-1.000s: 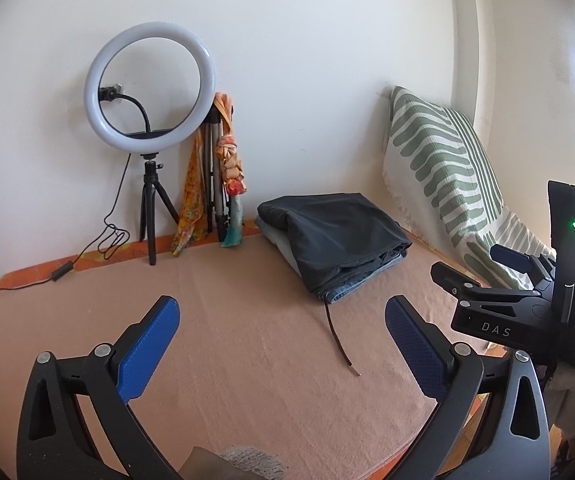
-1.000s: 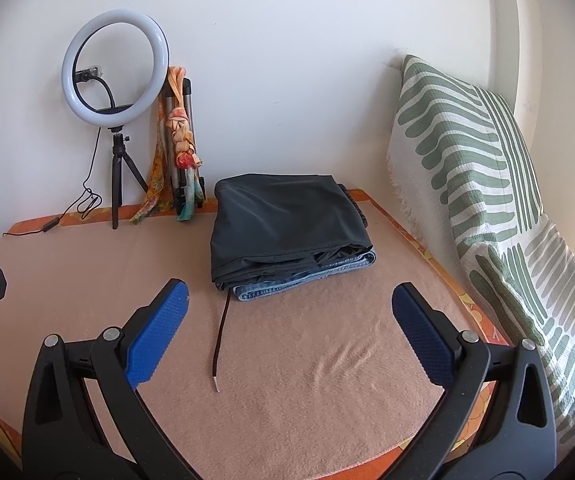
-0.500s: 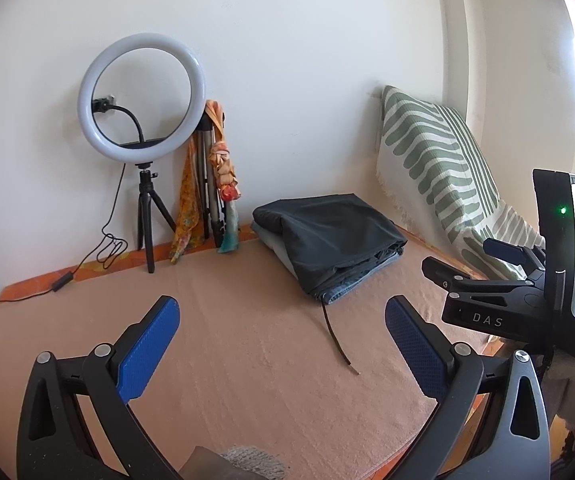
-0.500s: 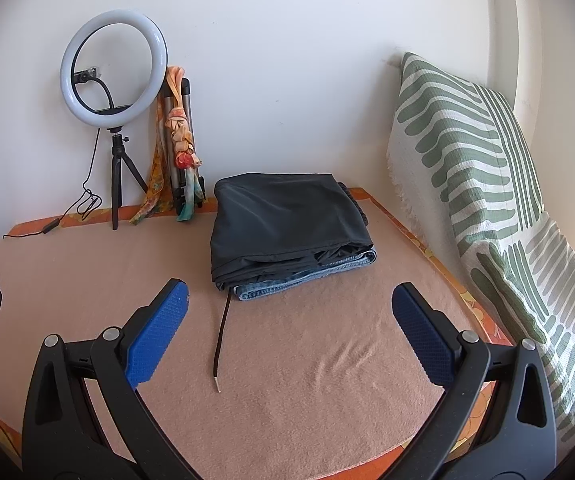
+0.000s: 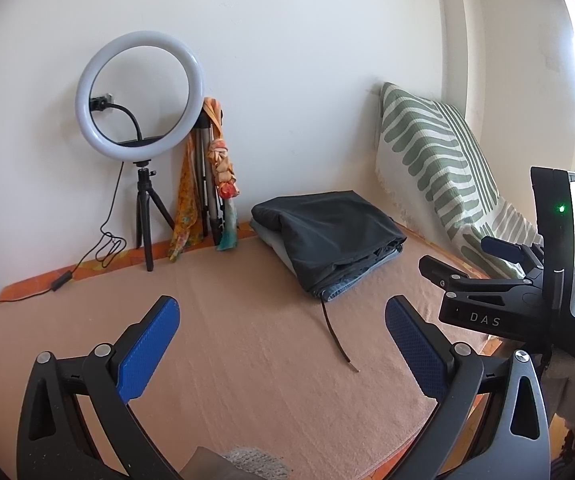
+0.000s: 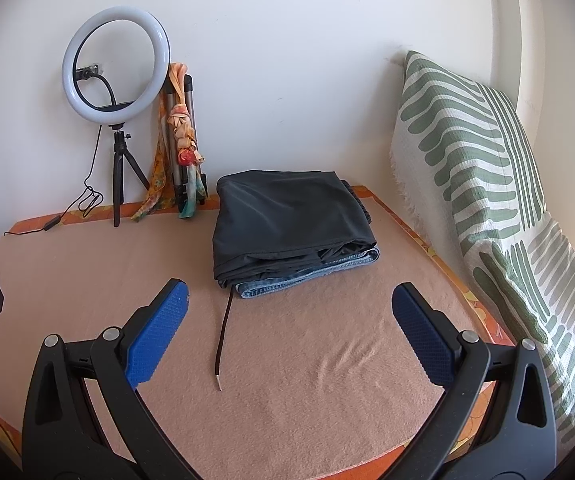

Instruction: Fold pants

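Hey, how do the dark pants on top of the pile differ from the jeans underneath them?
The dark pants are charcoal and smooth with a slight sheen; the jeans are faded blue denim with visible stitching. The dark pants show their whole top face, while the jeans show only as a thin edge along the front of the stack. A dark drawstring trails out from the stack's front corner near the dark pants; the jeans show none. Both are folded and stacked on the peach blanket.
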The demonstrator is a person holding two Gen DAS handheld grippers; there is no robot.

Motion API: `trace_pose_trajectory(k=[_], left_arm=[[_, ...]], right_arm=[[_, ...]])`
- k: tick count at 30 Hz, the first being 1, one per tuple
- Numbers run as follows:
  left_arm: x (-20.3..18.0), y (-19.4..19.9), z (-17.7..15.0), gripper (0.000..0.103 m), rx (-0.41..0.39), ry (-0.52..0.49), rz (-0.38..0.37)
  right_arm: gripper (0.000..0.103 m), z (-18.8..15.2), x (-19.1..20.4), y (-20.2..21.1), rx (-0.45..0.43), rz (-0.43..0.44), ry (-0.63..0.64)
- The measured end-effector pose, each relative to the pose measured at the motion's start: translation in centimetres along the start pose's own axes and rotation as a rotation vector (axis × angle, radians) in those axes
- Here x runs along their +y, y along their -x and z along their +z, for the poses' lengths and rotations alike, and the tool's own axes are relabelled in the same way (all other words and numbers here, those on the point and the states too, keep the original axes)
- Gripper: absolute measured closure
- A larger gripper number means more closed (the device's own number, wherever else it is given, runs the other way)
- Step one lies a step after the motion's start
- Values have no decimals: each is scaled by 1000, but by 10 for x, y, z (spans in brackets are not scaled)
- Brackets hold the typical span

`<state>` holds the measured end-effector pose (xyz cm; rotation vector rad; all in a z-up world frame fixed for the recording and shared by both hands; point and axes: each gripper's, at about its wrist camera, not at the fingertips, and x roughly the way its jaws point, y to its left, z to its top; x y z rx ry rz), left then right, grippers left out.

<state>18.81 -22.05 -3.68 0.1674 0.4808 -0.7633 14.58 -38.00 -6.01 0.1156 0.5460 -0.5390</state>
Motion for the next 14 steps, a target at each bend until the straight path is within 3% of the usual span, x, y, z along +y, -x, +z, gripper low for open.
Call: trace_pose_trajectory(k=[14], left_arm=[[3, -4, -2, 1, 13, 6, 9]], right_arm=[[0, -3, 2, -3, 12, 5, -2]])
